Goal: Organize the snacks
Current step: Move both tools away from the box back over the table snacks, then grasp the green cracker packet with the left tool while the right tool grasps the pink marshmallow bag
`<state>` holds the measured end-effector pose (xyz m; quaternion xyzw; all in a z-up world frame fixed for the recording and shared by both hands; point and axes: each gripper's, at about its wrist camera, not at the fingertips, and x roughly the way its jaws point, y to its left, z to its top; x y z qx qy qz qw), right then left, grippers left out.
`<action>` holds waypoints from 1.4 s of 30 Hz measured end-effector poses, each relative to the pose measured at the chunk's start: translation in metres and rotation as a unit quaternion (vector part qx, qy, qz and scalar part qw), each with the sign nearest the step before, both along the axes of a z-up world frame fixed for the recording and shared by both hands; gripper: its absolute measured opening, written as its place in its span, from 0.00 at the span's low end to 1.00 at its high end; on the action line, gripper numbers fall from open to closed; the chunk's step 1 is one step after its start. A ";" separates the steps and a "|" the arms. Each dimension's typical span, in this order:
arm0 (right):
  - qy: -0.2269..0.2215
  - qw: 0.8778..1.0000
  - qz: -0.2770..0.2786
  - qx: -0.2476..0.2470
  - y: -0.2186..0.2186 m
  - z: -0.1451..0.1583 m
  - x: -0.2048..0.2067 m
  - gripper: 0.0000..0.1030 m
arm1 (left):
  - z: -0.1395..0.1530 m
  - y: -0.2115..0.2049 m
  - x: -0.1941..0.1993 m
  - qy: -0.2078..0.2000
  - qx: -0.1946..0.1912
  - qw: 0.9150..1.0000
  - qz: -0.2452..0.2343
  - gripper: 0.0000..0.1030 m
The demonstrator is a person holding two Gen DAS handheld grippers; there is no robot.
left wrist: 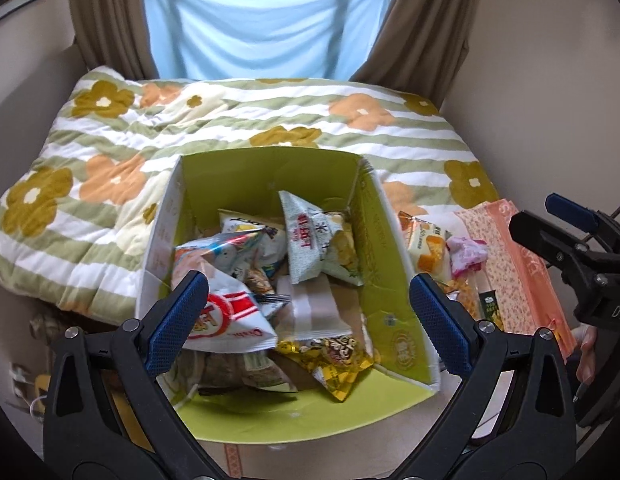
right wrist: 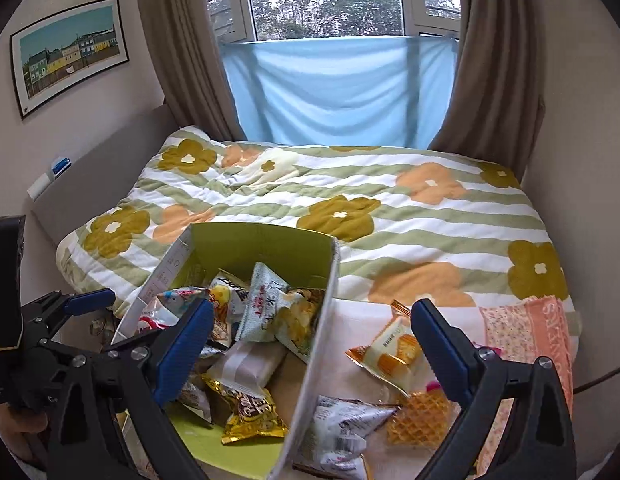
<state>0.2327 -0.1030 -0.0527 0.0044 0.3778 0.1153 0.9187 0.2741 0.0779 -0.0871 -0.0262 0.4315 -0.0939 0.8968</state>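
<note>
L gripper [left wrist: 307, 300] hangs over box [left wrist: 269, 168], jaws wide, nothing held; prob. placed there to drop or tidy packets inside. R gripper [right wrist: 312, 344] also wide open and empty, straddling box's right wall [right wrist: 316, 356], so it faces both box and loose snacks. Box already holds a heap: pale green pack [left wrist: 314, 248] at 12 o'clock of pile, red-white pack [left wrist: 225, 316] at 8, yellow pack [left wrist: 334, 364] at 5. Still outside, at box's 3 o'clock on pink cloth [right wrist: 526, 332]: orange pack [right wrist: 394, 350], waffle [right wrist: 420, 420], silver pack [right wrist: 342, 428]. Obstacle: the tall right wall stands btw loose snacks and box; lift over it. Quilt [right wrist: 390, 208] behind, clear of work.
</note>
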 end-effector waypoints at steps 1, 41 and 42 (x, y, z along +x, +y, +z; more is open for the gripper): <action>0.002 1.000 -0.009 -0.008 -0.010 -0.002 -0.006 0.95 | 0.002 -0.011 -0.004 -0.004 -0.001 1.000 -0.005 0.97; 0.150 0.976 -0.150 -0.045 -0.240 -0.142 -0.167 0.95 | -0.165 -0.305 -0.052 0.187 -0.007 0.973 -0.138 0.89; 0.150 0.976 -0.151 -0.046 -0.240 -0.145 -0.167 0.95 | -0.169 -0.307 -0.049 0.191 -0.009 0.972 -0.138 0.89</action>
